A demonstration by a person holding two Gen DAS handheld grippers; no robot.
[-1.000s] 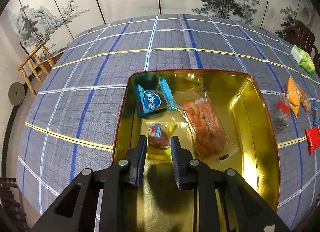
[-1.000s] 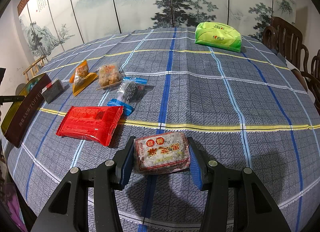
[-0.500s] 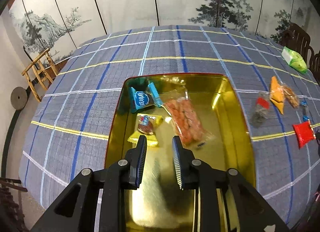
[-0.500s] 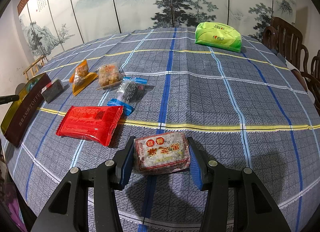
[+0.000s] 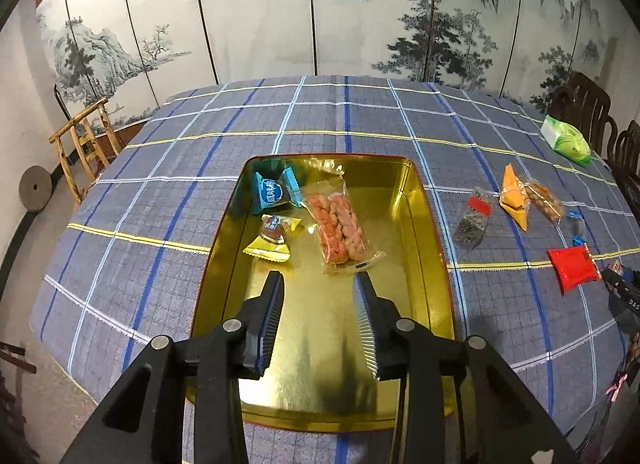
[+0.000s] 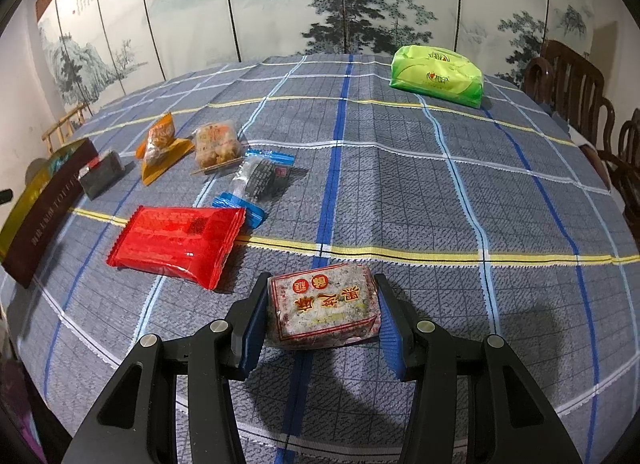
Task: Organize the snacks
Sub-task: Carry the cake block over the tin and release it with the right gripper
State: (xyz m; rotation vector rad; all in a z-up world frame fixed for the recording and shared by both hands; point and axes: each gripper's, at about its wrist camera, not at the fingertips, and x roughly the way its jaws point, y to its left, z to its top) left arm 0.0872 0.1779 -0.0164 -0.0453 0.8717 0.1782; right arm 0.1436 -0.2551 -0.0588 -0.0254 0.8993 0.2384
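A gold tin (image 5: 430,224) sits on the plaid tablecloth and holds a blue candy packet (image 5: 272,194), a small yellow packet (image 5: 274,238) and a long clear pack of pink twists (image 5: 338,224). My left gripper (image 5: 320,284) is open and empty above the tin's near half. My right gripper (image 6: 320,292) is shut on a speckled grey snack block with red characters (image 6: 322,310), held just over the cloth. A red packet (image 6: 180,238), a blue-ended dark snack (image 6: 260,178), an orange packet (image 6: 160,146) and a clear nut packet (image 6: 216,142) lie left of it.
A green tissue pack (image 6: 438,74) lies at the far right of the table. The tin's dark side (image 6: 48,208) shows at the left edge of the right wrist view, with a small dark packet (image 6: 102,174) beside it. Wooden chairs (image 6: 580,92) stand to the right.
My left gripper has pulled back and up from the tin and its jaws have opened wider, leaving the small yellow packet in the tin. The right gripper and its block have not moved.
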